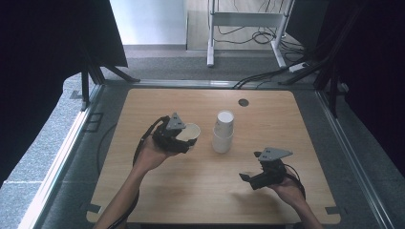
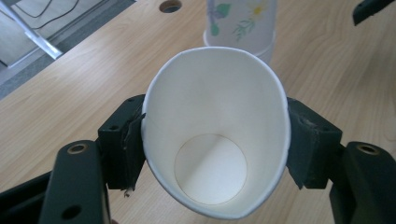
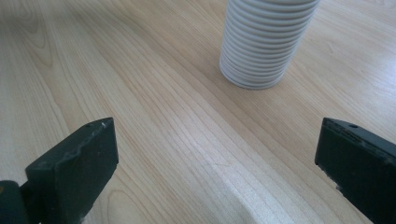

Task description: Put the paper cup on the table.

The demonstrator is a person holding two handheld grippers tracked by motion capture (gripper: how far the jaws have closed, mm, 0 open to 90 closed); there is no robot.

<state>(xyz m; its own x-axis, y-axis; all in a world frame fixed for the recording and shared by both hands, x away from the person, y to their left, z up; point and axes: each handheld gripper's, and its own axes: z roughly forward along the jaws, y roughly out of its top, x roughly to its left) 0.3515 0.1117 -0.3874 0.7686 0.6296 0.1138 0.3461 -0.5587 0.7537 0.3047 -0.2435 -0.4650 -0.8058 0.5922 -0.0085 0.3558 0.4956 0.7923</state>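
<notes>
Pale wood-grain table [image 1: 191, 191] carries the whole setup; the person's forearms enter from its near edge.

Right tongs [image 1: 246, 177]: nearest to the viewer, held low over the near-right part of the table, pointing toward the middle. Jaws stand wide apart, with bare wood between them in the right gripper view. Nothing held, nothing touched.

Left tongs [image 1: 191, 138]: a little farther in, left of centre, lifted off the table. They clamp a single white paper cup [image 2: 217, 140] by its side walls. The cup's mouth faces the left gripper camera, so the round bottom shows inside. The rim is squeezed from round to oval by the two pads, one on each side. In the high view the cup [image 1: 190, 132] is seen tilted, mouth up and toward the right, clear of the table surface.

Stack of paper cups [image 1: 223, 132]: beyond the left tongs' cup and just to its right, standing upside down near the table's centre. Close to the held cup but apart from it. Ribbed rims of many nested cups are visible in the right gripper view [image 3: 266, 42]; a floral print shows on the outer cup in the left gripper view [image 2: 240, 21].

Round cable hole [image 1: 243, 102]: far side of the table, behind the stack.
</notes>
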